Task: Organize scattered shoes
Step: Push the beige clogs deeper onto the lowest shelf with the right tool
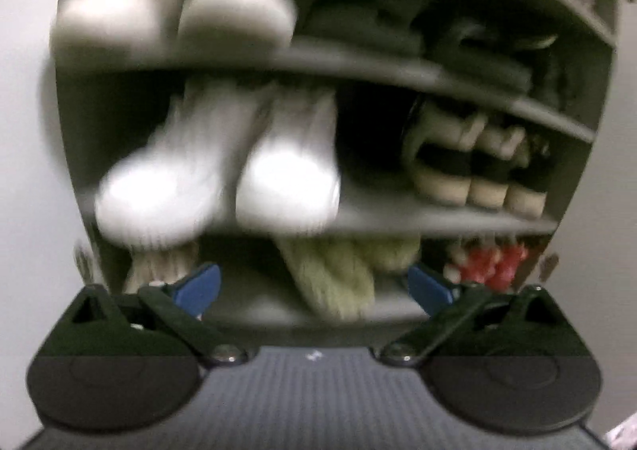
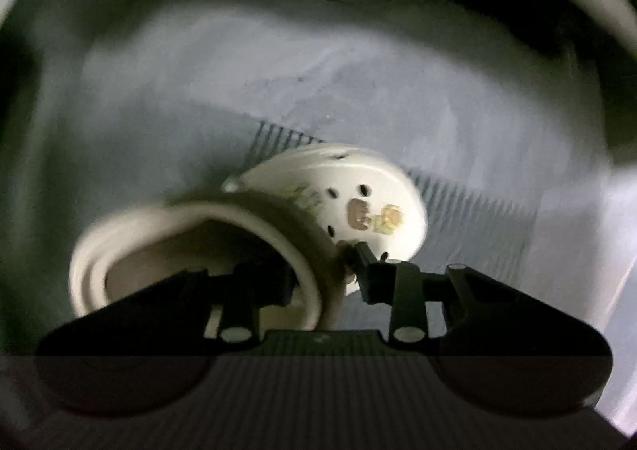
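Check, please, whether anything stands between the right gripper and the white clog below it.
Nothing visible does. The right gripper already straddles the side wall of the white clog, with one finger inside the shoe's opening and the other outside. Only the clog's own wall lies between the fingers.

Motion blur smears the shoe cabinet [image 1: 398, 68]; its dark top-shelf shoes [image 1: 458, 40] unreadable. My right gripper [image 2: 322, 271] hides part of the cream clog [image 2: 247, 235] wall.
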`<state>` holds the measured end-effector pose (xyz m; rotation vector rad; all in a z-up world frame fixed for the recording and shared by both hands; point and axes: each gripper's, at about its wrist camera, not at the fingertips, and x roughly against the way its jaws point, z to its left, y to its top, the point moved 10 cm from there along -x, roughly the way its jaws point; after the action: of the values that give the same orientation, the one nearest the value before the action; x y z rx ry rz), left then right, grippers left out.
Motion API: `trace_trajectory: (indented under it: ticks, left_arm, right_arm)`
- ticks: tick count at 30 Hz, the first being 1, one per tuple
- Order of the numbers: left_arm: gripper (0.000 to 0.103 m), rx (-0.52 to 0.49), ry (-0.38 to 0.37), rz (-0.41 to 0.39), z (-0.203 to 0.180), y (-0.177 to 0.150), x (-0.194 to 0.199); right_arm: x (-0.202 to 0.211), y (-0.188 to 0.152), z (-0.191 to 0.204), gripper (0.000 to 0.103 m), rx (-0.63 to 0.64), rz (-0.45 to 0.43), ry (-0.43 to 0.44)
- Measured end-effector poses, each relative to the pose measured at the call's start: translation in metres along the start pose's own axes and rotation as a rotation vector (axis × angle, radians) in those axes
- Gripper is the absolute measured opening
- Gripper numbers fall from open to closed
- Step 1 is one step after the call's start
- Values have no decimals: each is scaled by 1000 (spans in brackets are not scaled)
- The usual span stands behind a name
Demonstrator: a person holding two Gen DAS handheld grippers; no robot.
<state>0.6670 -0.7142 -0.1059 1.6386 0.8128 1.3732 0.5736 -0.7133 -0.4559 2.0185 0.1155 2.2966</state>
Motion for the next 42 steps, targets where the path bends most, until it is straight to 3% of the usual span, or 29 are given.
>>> trace_trajectory:
  ticks: [2,3,8,10,12,14,15,16,19,23,28,32,36,40,42]
  left_arm:
    - [103,5,0,-19,0,2,4]
    - [103,20,-7,-2,0,-1,4]
    - [102,2,-12,33,0,-12,6]
    - [102,-16,-3,24,3,-12,8]
    - [102,-6,-1,18,9,-11,7]
    - [102,5,8,10,14,-11,3]
    - [102,12,15,13,16,-12,0]
    - [102,17,18,16,16,-13,-1]
    - [102,74,-5,58,14,-17,-8]
    - [102,71,-29,53,7,-14,-4]
    - [102,31,-66,12,-7,-14,5]
    - [103,23,-108,8,-14,-18,15]
    - [103,1,-119,-3,-18,-21,16]
    - [103,23,-88,7,-8,-20,8]
    - [103,42,-60,10,0,-17,5]
  right_arm:
    - [0,-9,2,37,-277,11,103]
    - [-1,-13,6,38,-335,4,130]
    - [-3,-33,34,48,-516,5,250]
    - [0,-37,52,49,-561,53,373]
    - [13,-32,69,55,-416,29,424]
    - [32,-25,79,74,-163,-75,396]
    - [37,-24,81,79,-74,-120,378]
    - [43,-25,81,84,95,-195,313]
    - [38,-35,73,84,401,-271,164]
    - [22,-43,78,85,633,-296,124]
    - [-19,-38,95,85,932,-267,90]
    - [-40,-30,111,95,1040,-283,58]
    - [-54,-26,118,100,1005,-296,17]
    - [-52,-16,117,93,717,-313,14]
    - [-41,-14,109,86,473,-351,74]
